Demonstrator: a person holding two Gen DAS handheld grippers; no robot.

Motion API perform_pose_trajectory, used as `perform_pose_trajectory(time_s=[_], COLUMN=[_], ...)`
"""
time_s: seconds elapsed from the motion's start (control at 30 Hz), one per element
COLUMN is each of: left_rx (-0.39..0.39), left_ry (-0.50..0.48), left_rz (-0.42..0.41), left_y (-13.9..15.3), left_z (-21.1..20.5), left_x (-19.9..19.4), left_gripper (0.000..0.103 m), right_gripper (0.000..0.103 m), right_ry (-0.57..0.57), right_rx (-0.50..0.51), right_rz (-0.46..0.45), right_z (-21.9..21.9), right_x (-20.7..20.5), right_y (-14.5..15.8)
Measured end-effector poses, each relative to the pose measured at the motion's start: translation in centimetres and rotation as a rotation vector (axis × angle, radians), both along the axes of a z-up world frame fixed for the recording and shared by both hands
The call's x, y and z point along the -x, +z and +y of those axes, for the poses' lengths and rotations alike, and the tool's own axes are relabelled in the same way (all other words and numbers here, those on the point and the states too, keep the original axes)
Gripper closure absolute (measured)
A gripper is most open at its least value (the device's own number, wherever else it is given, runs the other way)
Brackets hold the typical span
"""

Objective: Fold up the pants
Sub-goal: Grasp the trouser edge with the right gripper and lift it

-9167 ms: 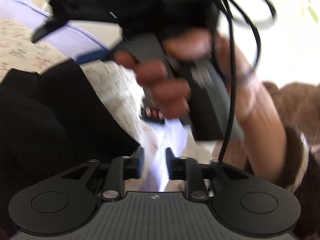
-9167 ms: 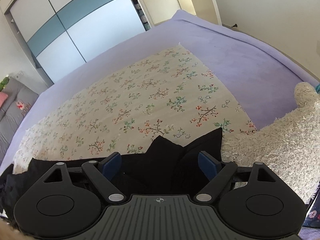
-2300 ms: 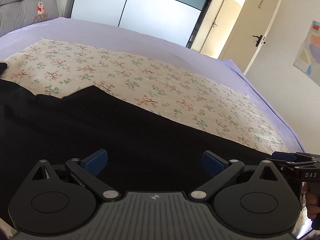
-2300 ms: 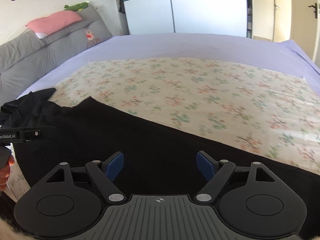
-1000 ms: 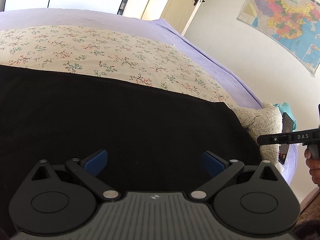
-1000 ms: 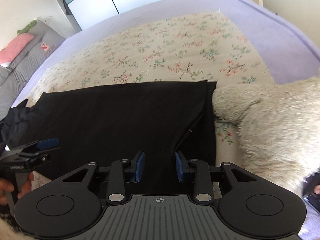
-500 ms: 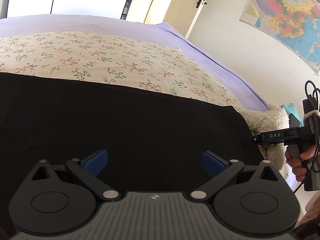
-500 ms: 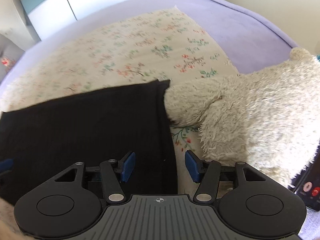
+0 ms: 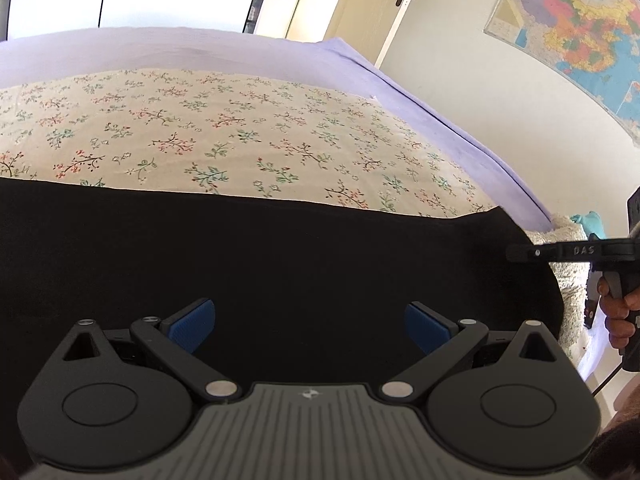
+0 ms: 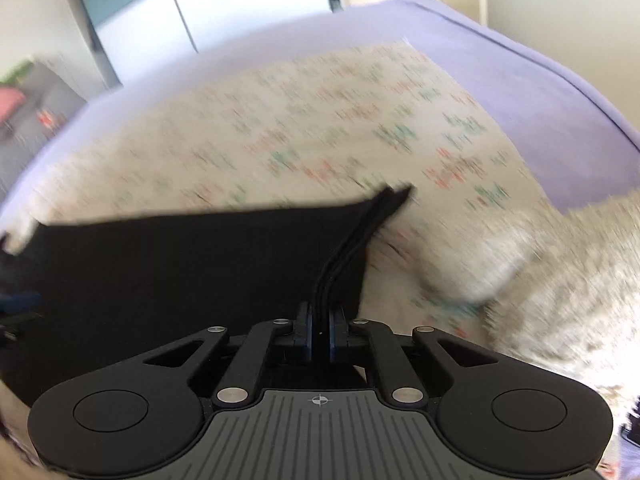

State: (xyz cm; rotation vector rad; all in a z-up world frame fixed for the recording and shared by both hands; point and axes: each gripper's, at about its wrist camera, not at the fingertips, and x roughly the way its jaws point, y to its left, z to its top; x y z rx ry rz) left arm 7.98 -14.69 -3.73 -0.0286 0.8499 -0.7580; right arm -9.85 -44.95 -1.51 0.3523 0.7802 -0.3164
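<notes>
Black pants (image 9: 280, 256) lie spread flat across the near side of the bed. My left gripper (image 9: 310, 322) is open and empty, hovering low over the cloth. My right gripper (image 10: 320, 330) is shut on the right-hand edge of the pants (image 10: 180, 264), which bunches into a ridge running up from the pads. In the left wrist view the right gripper (image 9: 520, 253) reaches in from the right at the pants' end. The right wrist view is blurred by motion.
A floral cream blanket (image 9: 224, 136) covers a lilac sheet (image 9: 440, 108) beyond the pants. A fluffy cream plush (image 10: 560, 276) lies right beside the pants' right edge. A wall map (image 9: 580, 36) and a door (image 9: 376, 8) stand behind.
My right gripper has closed from half open onto the pants' right edge and the cloth there has lifted into a ridge. My left gripper stays open over the pants.
</notes>
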Motion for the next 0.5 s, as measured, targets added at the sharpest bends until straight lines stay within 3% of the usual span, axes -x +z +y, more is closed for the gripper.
perform_pose_trajectory(time_s=[0.17, 0.27, 0.4, 0.5], left_rx=[0.037, 0.140, 0.271, 0.349], left_ry=[-0.009, 0.005, 0.037, 0.040], left_rz=[0.071, 0.132, 0.288, 0.361], left_y=[-0.5, -1.3, -2.5, -3.1], left_z=[1.8, 3.8, 5.5, 6.2], left_x=[-2.6, -3.8, -5.8, -6.8], left_gripper=[0.000, 0.000, 0.000, 0.001], right_gripper=[0.096, 0.096, 0.096, 0.095], right_ry=[0.108, 0.188, 0.290, 0.355], right_rx=[-0.070, -0.121, -0.202, -0.251], right_rz=[-0.086, -0.089, -0.057, -0.014], right_z=[3.4, 6.1, 9.9, 12.6], right_x=[-3.5, -6.6, -10.7, -13.3], right_y=[2.4, 2.4, 1.1, 0.0])
